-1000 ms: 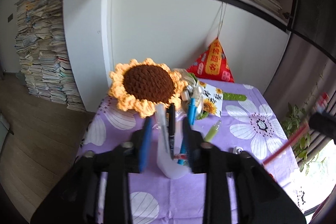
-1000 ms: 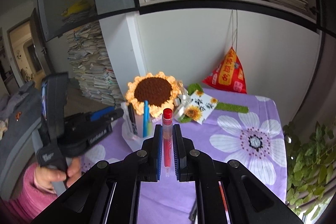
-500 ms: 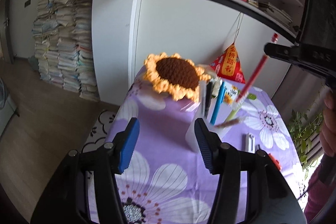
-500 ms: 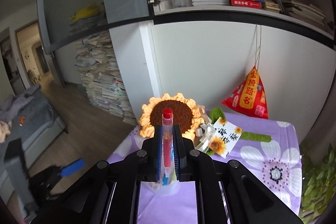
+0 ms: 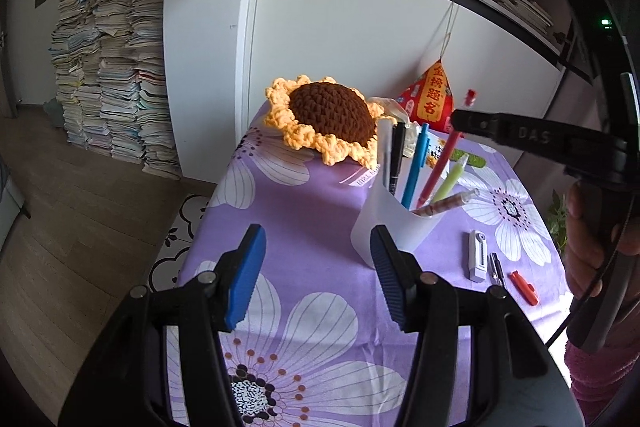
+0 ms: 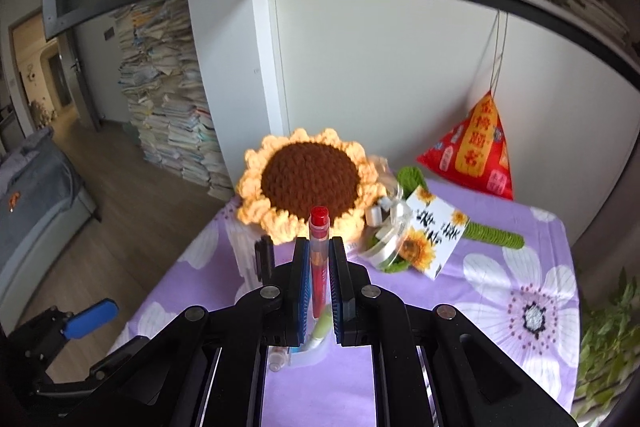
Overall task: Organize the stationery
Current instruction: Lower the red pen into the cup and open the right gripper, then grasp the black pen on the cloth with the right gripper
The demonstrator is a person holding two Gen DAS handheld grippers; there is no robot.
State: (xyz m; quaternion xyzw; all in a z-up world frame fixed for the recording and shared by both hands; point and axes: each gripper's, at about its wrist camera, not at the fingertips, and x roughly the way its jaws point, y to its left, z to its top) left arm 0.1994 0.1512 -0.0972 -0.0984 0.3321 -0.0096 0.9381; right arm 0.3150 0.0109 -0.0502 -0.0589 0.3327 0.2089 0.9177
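Readable text: "DAS" on the right gripper [image 6: 319, 283] body; red pouch [image 5: 431, 99] carries yellow Chinese characters. R jaws pinch a red pen [image 6: 319, 263], translucent barrel, red cap up, tip down inside the white pen cup [image 5: 394, 223] w/ black, blue, green pens. Left gripper [image 5: 318, 281]: jaws spread, just been opening, nothing between; cup just beside its right pad. Cup stands mid-table on purple floral cloth [image 5: 320, 311]; crochet sunflower [image 5: 326, 123] behind. White clip-like item [image 5: 478, 255] and orange cap [image 5: 524, 287] lie to the cup's right, apart.

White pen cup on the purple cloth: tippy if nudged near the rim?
Probably. The pen cup looks thin, translucent and light, and its pens lean out well above the rim, so it is top-heavy. The tablecloth underneath might also slide.
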